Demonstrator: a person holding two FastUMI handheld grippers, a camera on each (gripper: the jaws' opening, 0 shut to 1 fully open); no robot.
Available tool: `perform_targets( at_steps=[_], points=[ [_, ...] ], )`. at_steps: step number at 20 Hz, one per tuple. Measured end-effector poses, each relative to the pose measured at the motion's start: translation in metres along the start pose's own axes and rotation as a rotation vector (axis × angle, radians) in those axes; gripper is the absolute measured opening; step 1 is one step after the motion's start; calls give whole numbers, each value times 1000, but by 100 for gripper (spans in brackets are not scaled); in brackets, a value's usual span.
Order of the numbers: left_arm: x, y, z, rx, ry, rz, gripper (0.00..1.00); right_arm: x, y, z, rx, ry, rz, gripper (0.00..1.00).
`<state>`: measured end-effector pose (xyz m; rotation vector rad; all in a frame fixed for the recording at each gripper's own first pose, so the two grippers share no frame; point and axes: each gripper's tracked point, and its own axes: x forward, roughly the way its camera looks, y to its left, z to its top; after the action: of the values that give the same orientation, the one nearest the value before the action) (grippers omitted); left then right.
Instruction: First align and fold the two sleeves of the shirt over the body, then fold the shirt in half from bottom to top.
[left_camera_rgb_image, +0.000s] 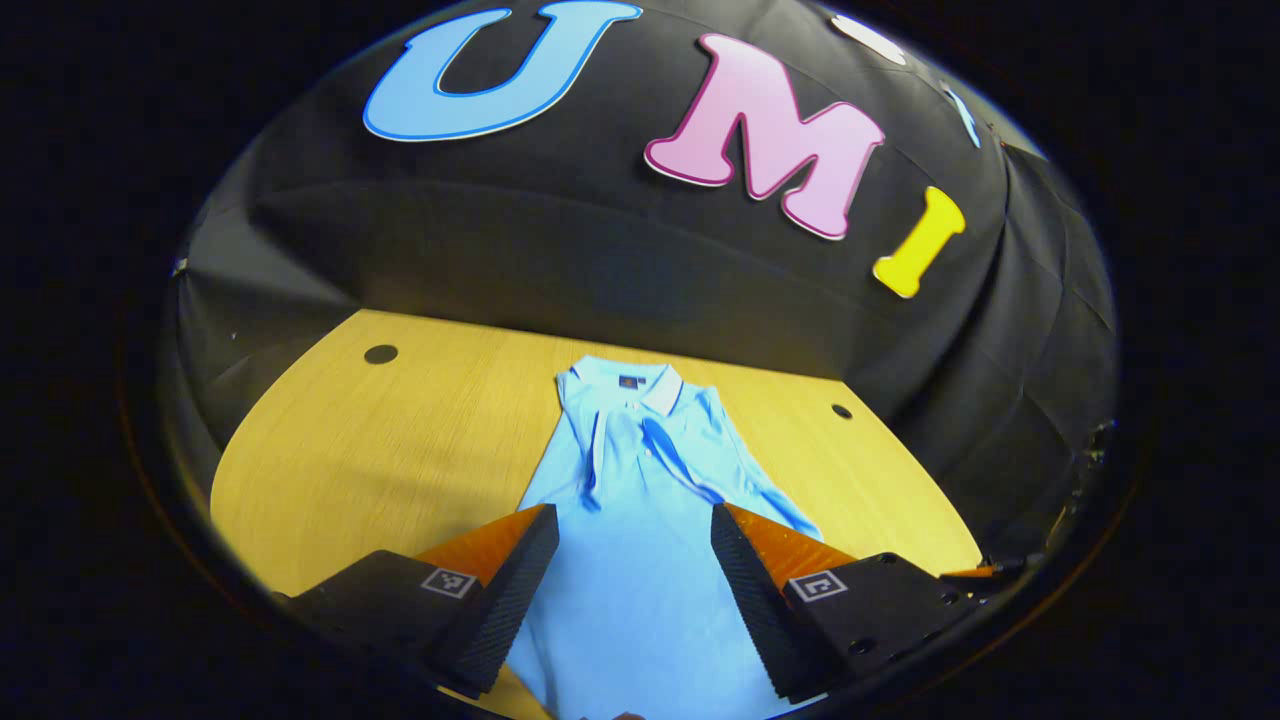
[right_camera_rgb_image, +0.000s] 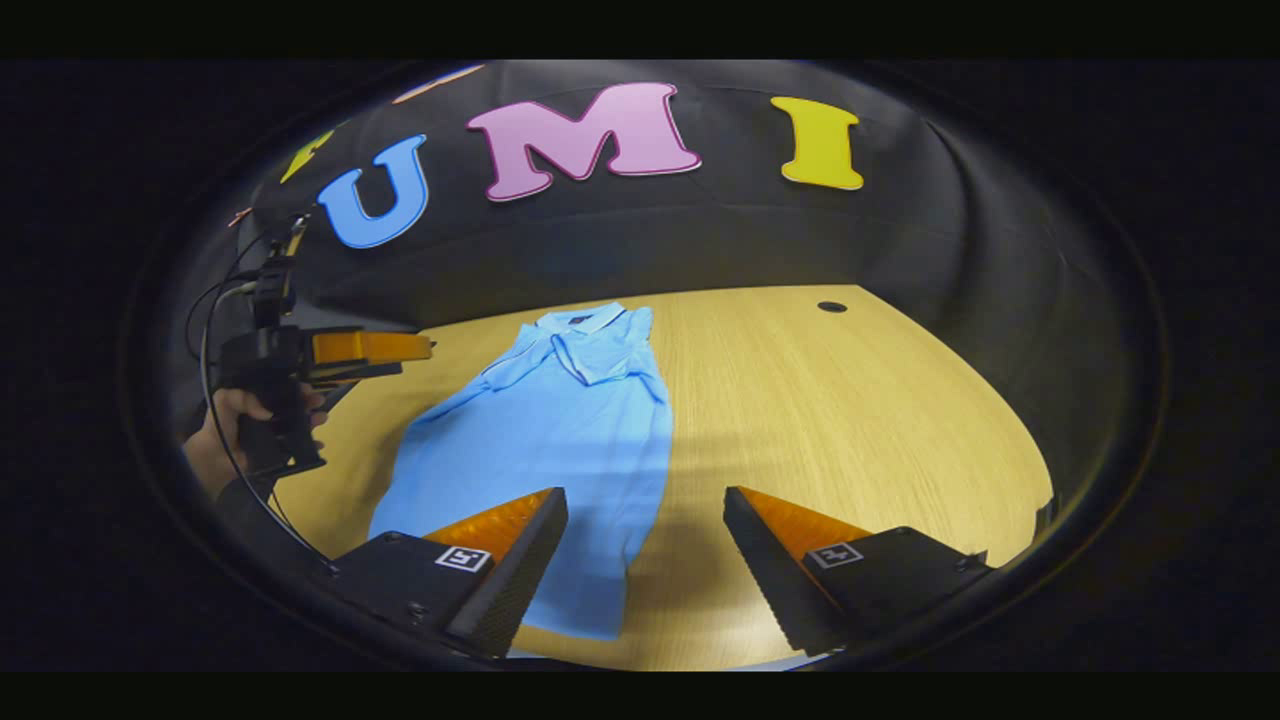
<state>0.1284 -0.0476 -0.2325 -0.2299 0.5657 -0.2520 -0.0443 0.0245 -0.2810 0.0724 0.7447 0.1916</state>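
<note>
A light blue polo shirt (left_camera_rgb_image: 640, 560) lies flat on a yellow wooden table (left_camera_rgb_image: 400, 440). Its collar (left_camera_rgb_image: 640, 385) points to the far side, toward the black cloth wall. The collar has a white edge and a small dark tag inside.

In the left gripper view, the left gripper (left_camera_rgb_image: 635, 530) hangs over the lower part of the shirt. Its 2 fingers are wide apart and hold nothing. Blue cloth shows between them. Both sleeves look folded in over the body. 1 sleeve (left_camera_rgb_image: 690, 465) lies across the chest as a slanted strip. The other sleeve (left_camera_rgb_image: 590, 450) is a narrow fold near the shirt's left edge, though the bent view makes it hard to be sure how flat it lies. The shirt now looks like a long, narrow shape. The bottom half is not folded up yet.

In the right gripper view, the right gripper (right_camera_rgb_image: 645, 520) hangs over the table at the shirt's right edge, near the bottom hem. Its 2 fingers are also wide apart and hold nothing. 1 finger is over blue cloth and the other is over bare wood.

The left gripper (right_camera_rgb_image: 385, 360) also shows far off in this view, held up above the table by a hand (right_camera_rgb_image: 235, 425). Thin black cables (right_camera_rgb_image: 215, 330) run from it.

2 small dark round holes (left_camera_rgb_image: 381, 353) sit in the tabletop near the wall.
</note>
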Motion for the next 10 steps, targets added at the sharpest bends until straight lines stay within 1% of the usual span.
perform_targets(
  at_steps=[4,6,8,10],
  points=[
    [-58,13,-58,53,51,43,97,-9,19,-37,-15,47,16,99],
    [-83,14,-94,68,88,72,97,-9,25,-58,-35,76,14,99],
    [-95,11,-133,55,140,74,97,-6,26,-74,-44,100,1,98],
    [-93,11,-159,55,185,81,97,-1,24,-80,-47,102,-12,99]
  ],
)
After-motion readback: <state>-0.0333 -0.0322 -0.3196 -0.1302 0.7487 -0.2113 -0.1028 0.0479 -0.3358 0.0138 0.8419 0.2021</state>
